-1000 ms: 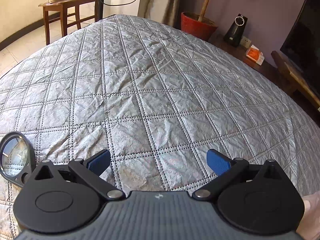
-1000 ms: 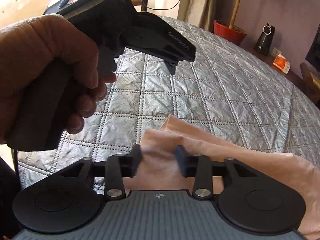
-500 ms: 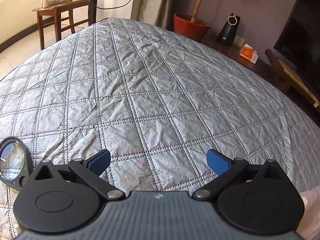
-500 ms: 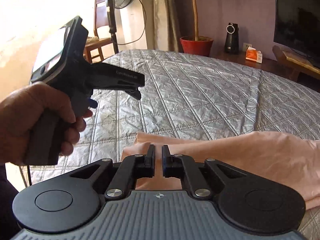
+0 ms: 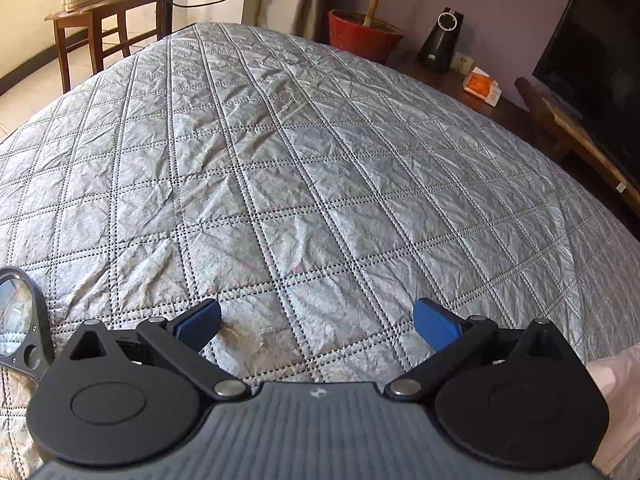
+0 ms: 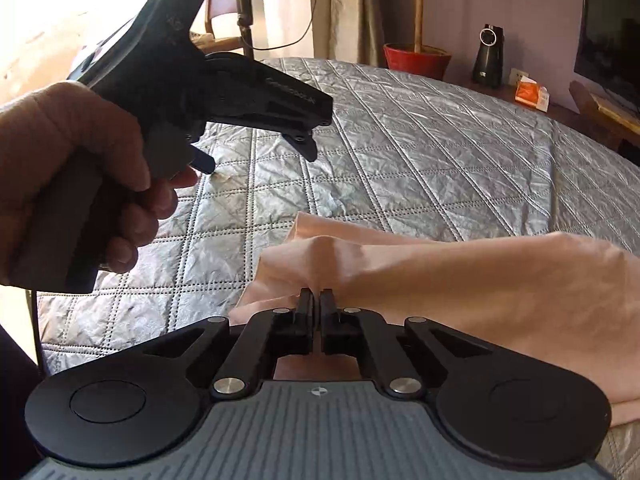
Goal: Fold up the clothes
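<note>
A pale pink garment [image 6: 460, 280] lies on the grey quilted bed [image 6: 420, 152], stretching from the middle to the right edge of the right wrist view. My right gripper [image 6: 319, 300] is shut on a raised fold near the garment's left end. My left gripper [image 5: 316, 324] is open, its blue pads [image 5: 434, 324] wide apart just above bare quilt [image 5: 300, 160]. Only a strip of the pink garment [image 5: 616, 396] shows at the left wrist view's lower right. In the right wrist view a hand [image 6: 68, 168] holds the left gripper [image 6: 260, 136] above the bed, left of the garment.
A wooden chair [image 5: 100, 20] carrying white shoes stands beyond the bed's far left corner. A red plant pot [image 5: 360, 34], a black speaker [image 5: 442, 42] and an orange box [image 5: 480, 86] sit along the far wall. A dark TV [image 5: 600, 60] is at the right.
My right gripper's fingers have come together on the pink garment and lifted a fold of it. The left gripper stayed open and shifted slightly over the quilt.
</note>
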Motion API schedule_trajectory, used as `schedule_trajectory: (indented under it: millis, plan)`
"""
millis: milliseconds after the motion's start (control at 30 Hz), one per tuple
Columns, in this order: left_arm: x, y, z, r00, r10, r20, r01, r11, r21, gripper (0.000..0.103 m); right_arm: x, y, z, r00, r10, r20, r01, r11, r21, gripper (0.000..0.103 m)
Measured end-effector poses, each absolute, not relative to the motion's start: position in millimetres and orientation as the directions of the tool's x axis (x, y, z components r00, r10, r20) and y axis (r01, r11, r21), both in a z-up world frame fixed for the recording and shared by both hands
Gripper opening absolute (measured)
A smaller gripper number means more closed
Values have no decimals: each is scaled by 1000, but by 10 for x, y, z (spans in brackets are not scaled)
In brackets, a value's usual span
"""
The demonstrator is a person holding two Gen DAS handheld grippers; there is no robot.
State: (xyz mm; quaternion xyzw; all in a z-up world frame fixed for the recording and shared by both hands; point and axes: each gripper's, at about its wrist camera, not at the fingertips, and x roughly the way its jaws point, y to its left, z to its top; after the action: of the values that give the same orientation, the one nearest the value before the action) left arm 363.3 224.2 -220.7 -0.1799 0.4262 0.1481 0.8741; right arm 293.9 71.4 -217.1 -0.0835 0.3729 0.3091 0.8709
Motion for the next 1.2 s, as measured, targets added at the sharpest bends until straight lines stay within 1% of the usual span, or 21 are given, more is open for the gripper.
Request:
schedule_trajectory:
  millis: [167,333,433,533,600,633,667,700,733,833,900,933,1067,1200]
  plan:
    - [3592,2244,-2199,591,69,-804,-406,886,-223,102,2805,448,-1997,528,521,-670,-596,790,144,3]
    - [3528,2218,-2196,605,-43,-795,-351,882,-315,102,2749,308,-1952,558,515,-651,-567,809,155,3]
    - [3516,2215,-2197,611,-85,-787,-331,876,-351,102,2721,234,-1935,578,506,-640,-547,822,156,5]
    - [3475,2175,-2113,652,-36,-757,-323,891,-320,102,2826,163,-1962,606,483,-632,-477,856,197,9]
    - [3451,2139,-2054,678,-6,-735,-312,903,-295,102,2894,133,-1963,624,468,-626,-436,873,217,17]
    - [3446,2124,-2037,686,-6,-727,-306,905,-296,102,2916,103,-1950,642,458,-615,-411,883,228,27]
    - [3442,2110,-2021,694,-7,-720,-300,906,-298,102,2934,66,-1922,666,451,-594,-387,890,241,51]
    - [3441,2096,-2002,704,-15,-710,-290,907,-306,102,2947,22,-1877,699,445,-560,-364,895,258,91]
    - [3440,2082,-1983,714,-22,-700,-280,907,-314,102,2980,5,-1835,729,429,-533,-346,903,253,103]
    - [3411,2051,-1918,742,1,-670,-284,906,-314,102,3165,43,-1732,803,352,-481,-306,936,172,103]
    - [3396,2038,-1858,767,22,-641,-294,900,-321,102,3360,71,-1751,825,306,-475,-263,952,156,103]
    - [3441,2014,-1828,778,33,-627,-297,899,-322,102,3454,95,-1793,825,287,-486,-245,958,148,103]
    - [3402,1936,-1707,818,33,-575,-269,905,-330,102,3823,244,-2074,773,223,-594,-200,974,106,103]
    - [3330,1791,-1623,857,46,-513,-223,931,-289,102,4055,382,-2376,705,131,-697,-132,990,53,103]
